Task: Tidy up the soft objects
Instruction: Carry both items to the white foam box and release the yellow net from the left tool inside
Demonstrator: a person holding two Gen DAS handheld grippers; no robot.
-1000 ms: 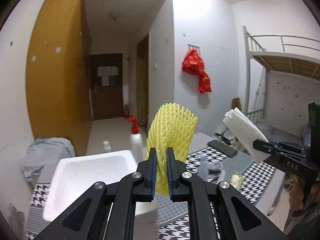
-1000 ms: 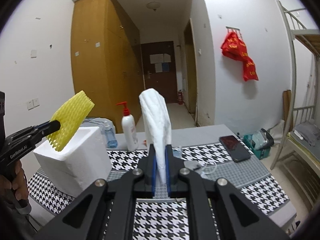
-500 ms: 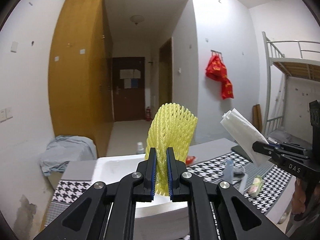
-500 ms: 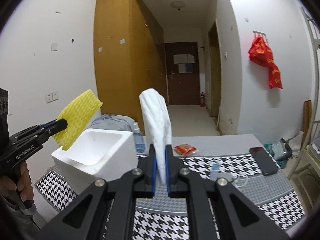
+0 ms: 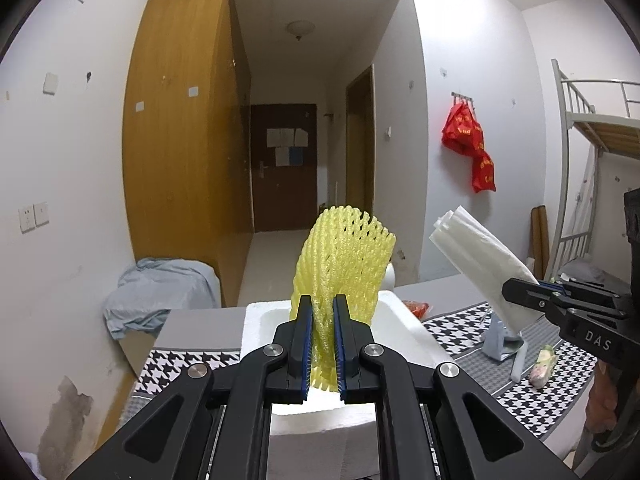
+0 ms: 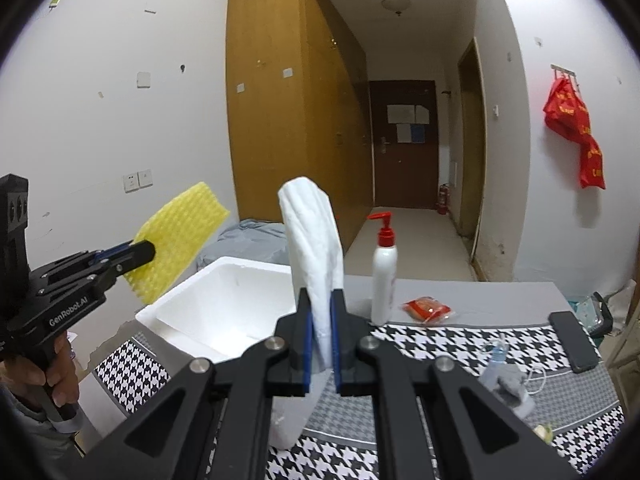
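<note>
My left gripper [image 5: 322, 312] is shut on a yellow foam net sleeve [image 5: 344, 256] that stands up between its blue pads, held over the near rim of a white foam box [image 5: 404, 328]. From the right wrist view the same left gripper [image 6: 140, 250] holds the yellow net [image 6: 180, 240] to the left of and above the open box [image 6: 216, 304]. My right gripper [image 6: 321, 308] is shut on a folded white soft sheet [image 6: 314, 248], upright and to the right of the box's inside. In the left wrist view the right gripper [image 5: 516, 290] and its white sheet [image 5: 476, 256] hang at the right.
A houndstooth cloth [image 6: 460, 348] covers the table. On it stand a white pump bottle with a red top [image 6: 384, 276], a red packet [image 6: 428, 308], a black phone [image 6: 572, 342] and a small bottle with a cable [image 6: 500, 360]. A blue-grey cloth pile [image 5: 160, 292] lies behind the box.
Both grippers swung left across the table toward the foam box, which now sits under the left gripper and nearer the right one. Each grip stayed the same.
</note>
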